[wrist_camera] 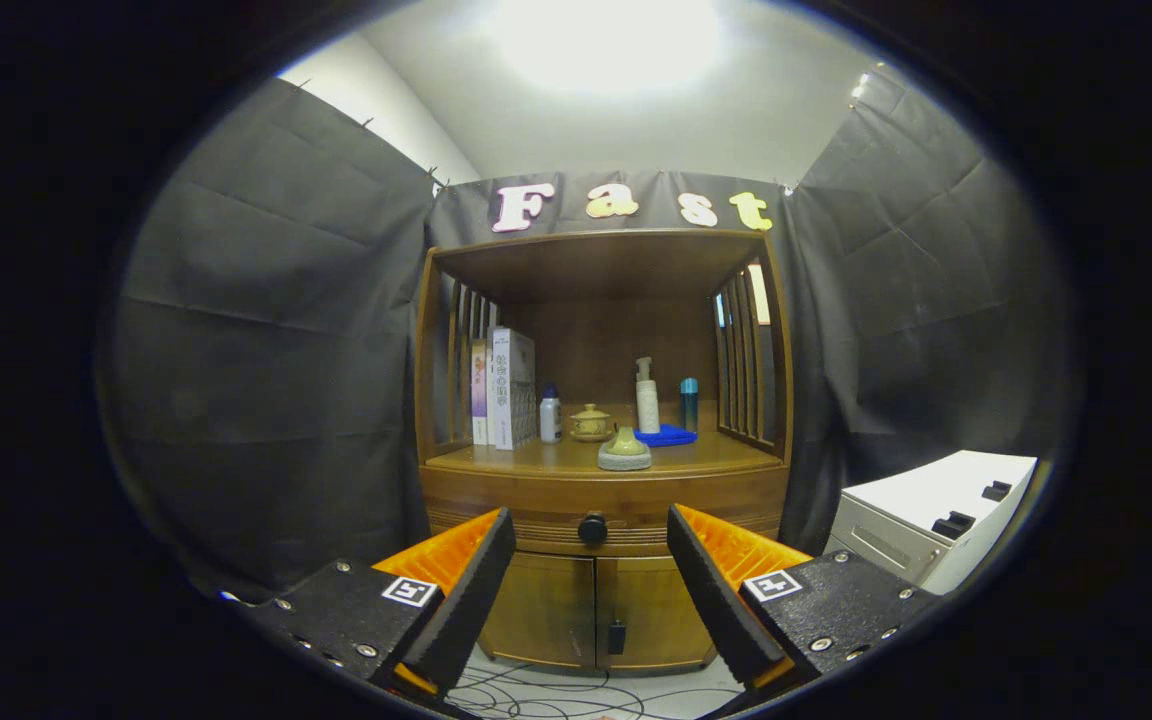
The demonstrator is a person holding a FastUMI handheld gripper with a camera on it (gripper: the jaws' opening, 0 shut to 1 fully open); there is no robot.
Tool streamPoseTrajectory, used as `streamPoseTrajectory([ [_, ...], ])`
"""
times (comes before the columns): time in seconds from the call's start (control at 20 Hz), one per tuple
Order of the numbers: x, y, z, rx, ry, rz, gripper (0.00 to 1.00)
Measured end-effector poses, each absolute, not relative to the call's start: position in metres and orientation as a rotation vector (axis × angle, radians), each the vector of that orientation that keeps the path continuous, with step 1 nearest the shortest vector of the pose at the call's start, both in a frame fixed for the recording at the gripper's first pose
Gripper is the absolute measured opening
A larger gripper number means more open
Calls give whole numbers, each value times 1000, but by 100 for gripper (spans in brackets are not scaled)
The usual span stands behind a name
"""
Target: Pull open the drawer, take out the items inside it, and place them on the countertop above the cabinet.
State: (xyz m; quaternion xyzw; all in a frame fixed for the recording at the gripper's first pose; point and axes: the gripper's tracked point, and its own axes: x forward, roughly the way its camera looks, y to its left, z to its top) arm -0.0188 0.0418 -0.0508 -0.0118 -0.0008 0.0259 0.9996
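Glossy wooden cabinet [604,490], matt cloth wall [266,380], round dark drawer knob [592,528].

The hand-held gripper [591,590] is level, its fingers spread wide, holding nothing.

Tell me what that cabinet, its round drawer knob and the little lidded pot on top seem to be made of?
The cabinet looks like brown varnished wood: grain and a soft sheen show. The knob is dark and smooth, plastic or metal, hard to tell. The lidded pot looks like glazed yellowish ceramic. The tool is open, well short of the knob, which shows between its fingers.
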Motion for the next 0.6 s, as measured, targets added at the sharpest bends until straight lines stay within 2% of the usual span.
streamPoseTrajectory([
  [0.6,-19,41,-51,-27,-11,50,95],
])
